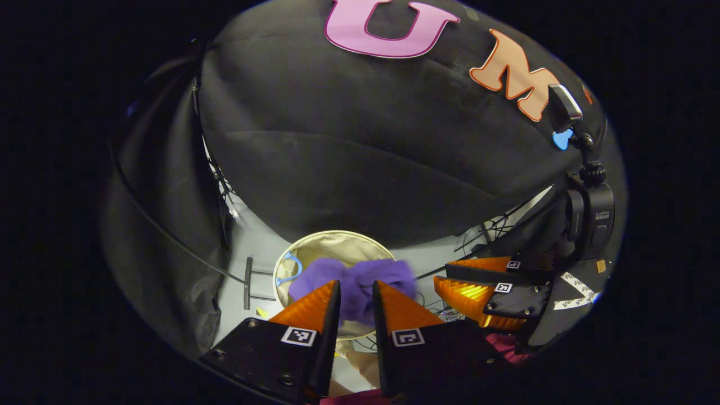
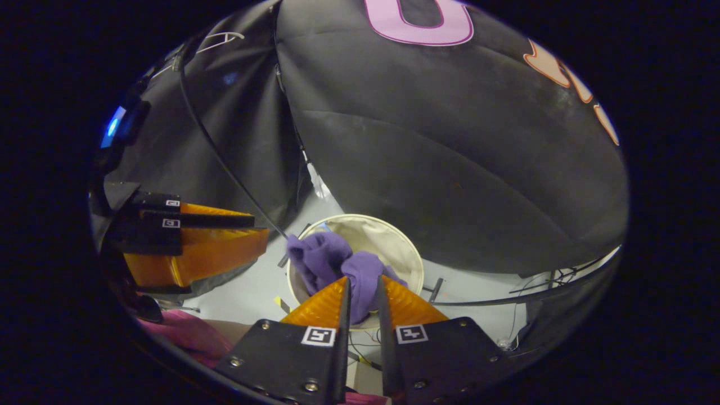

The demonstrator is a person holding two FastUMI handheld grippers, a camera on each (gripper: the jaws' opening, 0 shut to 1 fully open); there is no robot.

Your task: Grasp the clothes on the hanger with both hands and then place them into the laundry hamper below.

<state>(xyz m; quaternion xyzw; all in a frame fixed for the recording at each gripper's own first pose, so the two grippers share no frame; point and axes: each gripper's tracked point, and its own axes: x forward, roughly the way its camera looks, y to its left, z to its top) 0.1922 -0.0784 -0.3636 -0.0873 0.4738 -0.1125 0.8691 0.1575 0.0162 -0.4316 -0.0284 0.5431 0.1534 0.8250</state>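
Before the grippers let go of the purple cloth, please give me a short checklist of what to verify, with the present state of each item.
1. Left gripper pinching the purple cloth: ok, fingers close on it.
2. Right gripper pinching the same cloth: ok.
3. Cloth above the hamper opening: ok, it hangs over the rim area.
4. Cloth fully off the hanger: cannot tell.
5. Room inside the hamper: ok, beige lining shows.
6. Cables on the floor away from the hamper mouth: ok.
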